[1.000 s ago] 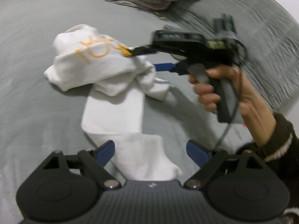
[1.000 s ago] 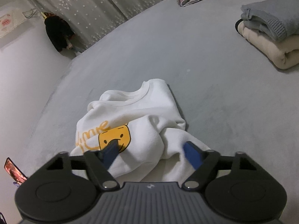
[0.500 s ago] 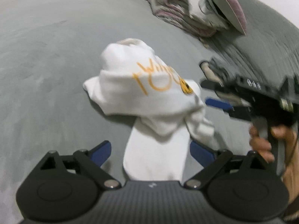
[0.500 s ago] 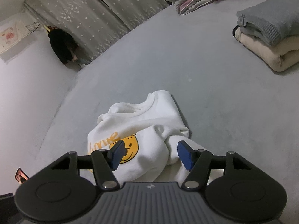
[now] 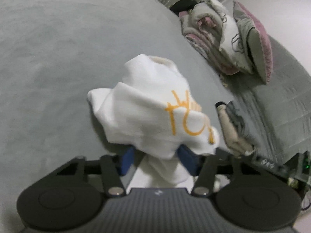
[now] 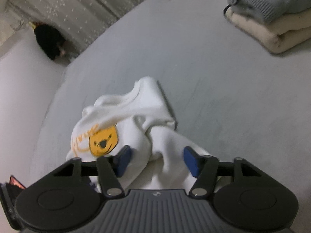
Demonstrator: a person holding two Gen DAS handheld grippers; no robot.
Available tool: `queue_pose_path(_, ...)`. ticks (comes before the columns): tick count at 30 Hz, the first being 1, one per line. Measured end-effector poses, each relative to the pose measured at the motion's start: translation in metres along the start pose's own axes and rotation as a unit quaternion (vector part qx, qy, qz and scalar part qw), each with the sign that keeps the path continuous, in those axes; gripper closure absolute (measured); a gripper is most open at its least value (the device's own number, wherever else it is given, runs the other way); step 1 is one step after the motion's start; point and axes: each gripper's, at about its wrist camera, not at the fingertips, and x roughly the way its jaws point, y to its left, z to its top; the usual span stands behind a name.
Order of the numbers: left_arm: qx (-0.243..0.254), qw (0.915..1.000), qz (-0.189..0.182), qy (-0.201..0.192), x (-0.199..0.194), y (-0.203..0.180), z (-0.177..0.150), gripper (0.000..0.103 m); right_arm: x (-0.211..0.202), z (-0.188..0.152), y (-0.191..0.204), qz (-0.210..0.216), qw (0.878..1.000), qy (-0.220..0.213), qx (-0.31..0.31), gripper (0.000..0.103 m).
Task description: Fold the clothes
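A white sweatshirt (image 5: 143, 116) with orange lettering and a yellow bear face (image 6: 104, 138) lies bunched on the grey bed (image 5: 48, 58). My left gripper (image 5: 157, 161) is open, its blue fingers astride a white fold that runs back under the camera. The bunched body of the garment hangs over the fingertips. My right gripper (image 6: 157, 160) is open too, with the sweatshirt (image 6: 140, 112) bulging between its blue pads beside the bear print. In the left wrist view the right gripper (image 5: 272, 165) shows as a dark, blurred body at the lower right.
A folded grey sweater on a cream one (image 6: 272, 19) sits at the far right of the bed. Rolled pink and grey bedding (image 5: 223, 38) lies at the far edge. A dotted curtain (image 6: 77, 9) and a dark bundle (image 6: 50, 42) stand beyond the bed.
Both grippers have moved in on the sweatshirt and their fingers have narrowed around its folds. The garment is more bunched, and the right gripper and hand have dropped to the left view's lower right.
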Motion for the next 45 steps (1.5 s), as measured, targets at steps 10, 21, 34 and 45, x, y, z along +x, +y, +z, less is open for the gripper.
queue_pose_path(10,0.042,0.9973,0.018,-0.057,-0.031,-0.021,0.001,0.092,-0.027,-0.004,0.017,-0.007,0.998,-0.047,-0.034,0.095)
queue_pose_path(21,0.017,0.9945,0.023,-0.101,-0.064,-0.013,0.021,0.093,-0.071,-0.025,0.045,0.133,0.988,-0.022,-0.069,0.095)
queue_pose_path(34,0.033,0.9945,0.041,-0.091,-0.08,-0.01,0.028,0.093,-0.051,-0.083,0.101,0.232,0.954,0.107,-0.159,0.095)
queue_pose_path(45,0.104,0.9931,0.049,-0.023,-0.103,-0.003,-0.002,0.093,-0.014,-0.109,0.093,0.21,0.938,0.19,-0.198,0.095)
